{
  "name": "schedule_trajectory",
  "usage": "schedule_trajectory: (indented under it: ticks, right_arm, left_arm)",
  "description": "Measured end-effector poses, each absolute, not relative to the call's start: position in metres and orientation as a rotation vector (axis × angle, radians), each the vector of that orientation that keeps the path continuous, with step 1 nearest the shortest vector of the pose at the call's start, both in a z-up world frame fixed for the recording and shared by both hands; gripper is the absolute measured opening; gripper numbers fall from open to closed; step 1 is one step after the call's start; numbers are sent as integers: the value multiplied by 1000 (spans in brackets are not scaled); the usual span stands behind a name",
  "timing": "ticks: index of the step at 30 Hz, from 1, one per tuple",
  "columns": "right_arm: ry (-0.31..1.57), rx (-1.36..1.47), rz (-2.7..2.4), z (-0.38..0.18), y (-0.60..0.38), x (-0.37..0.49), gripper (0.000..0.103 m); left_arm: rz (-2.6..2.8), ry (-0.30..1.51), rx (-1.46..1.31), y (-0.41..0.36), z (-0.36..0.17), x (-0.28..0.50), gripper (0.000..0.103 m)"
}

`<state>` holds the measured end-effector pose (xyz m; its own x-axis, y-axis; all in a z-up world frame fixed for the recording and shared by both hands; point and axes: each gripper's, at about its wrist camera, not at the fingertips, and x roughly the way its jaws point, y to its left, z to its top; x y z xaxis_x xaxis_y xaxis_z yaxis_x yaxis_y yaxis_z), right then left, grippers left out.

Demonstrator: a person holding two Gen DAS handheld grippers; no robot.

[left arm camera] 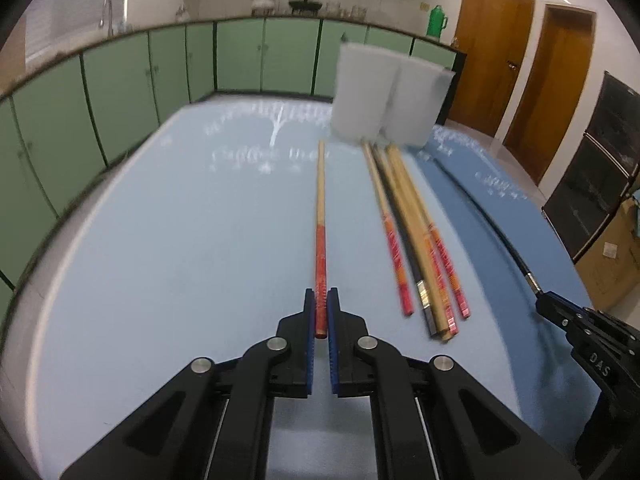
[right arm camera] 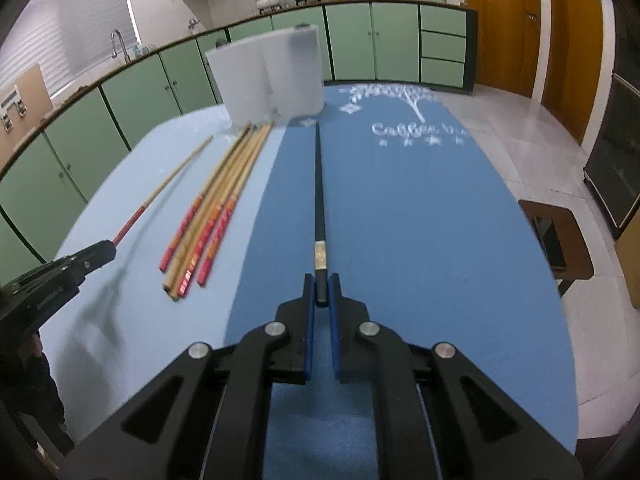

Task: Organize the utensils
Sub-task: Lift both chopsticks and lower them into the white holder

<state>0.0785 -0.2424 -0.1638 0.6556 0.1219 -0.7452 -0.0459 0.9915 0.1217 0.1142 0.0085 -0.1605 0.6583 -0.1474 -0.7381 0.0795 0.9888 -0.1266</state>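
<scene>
Green cabinets ring the blue counter point(right arm camera: 440, 220). Left hand-held gripper point(left arm camera: 321, 312) clamps a red-handled chopstick point(left arm camera: 320, 216); right hand-held gripper point(right arm camera: 321, 292) clamps a black chopstick point(right arm camera: 319, 184). Next, probably: sorting each into the white holders point(right arm camera: 268, 76) at 12 o'clock.

**Chopsticks and holders, counted**

Two translucent white holders point(right arm camera: 266, 76) stand side by side at the far end of the table. One red-handled chopstick point(left arm camera: 320, 240) sits between the left gripper's point(left arm camera: 321, 312) pads and one black chopstick point(right arm camera: 319, 208) between the right gripper's point(right arm camera: 321, 292). The loose bundle point(right arm camera: 212, 216) holds about five more; blur prevents an exact count.
</scene>
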Motion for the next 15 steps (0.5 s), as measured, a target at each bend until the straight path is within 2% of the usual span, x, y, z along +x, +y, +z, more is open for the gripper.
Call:
schedule_trajectory:
  ticks: [2,4,5,6,15]
  right_arm:
    - [866,99,94,-169,-242,79,6]
    - [868,94,95,-171,-242,79,6]
    - [868,92,95,-172,-241,79,6]
    - [869,93,96,-172,-241,79,6]
    - [873,107,105,-173,-243,81,6]
  left_arm:
    - [-145,868,-108,12,-167,115,8]
    - [-149,866,-126,15,-167,112,16]
    - [-154,863,-128,16,-166,111,25]
    - [-151,860,-124,16,-166,109,28]
    - [-143,846,-55,7,-170,97,29]
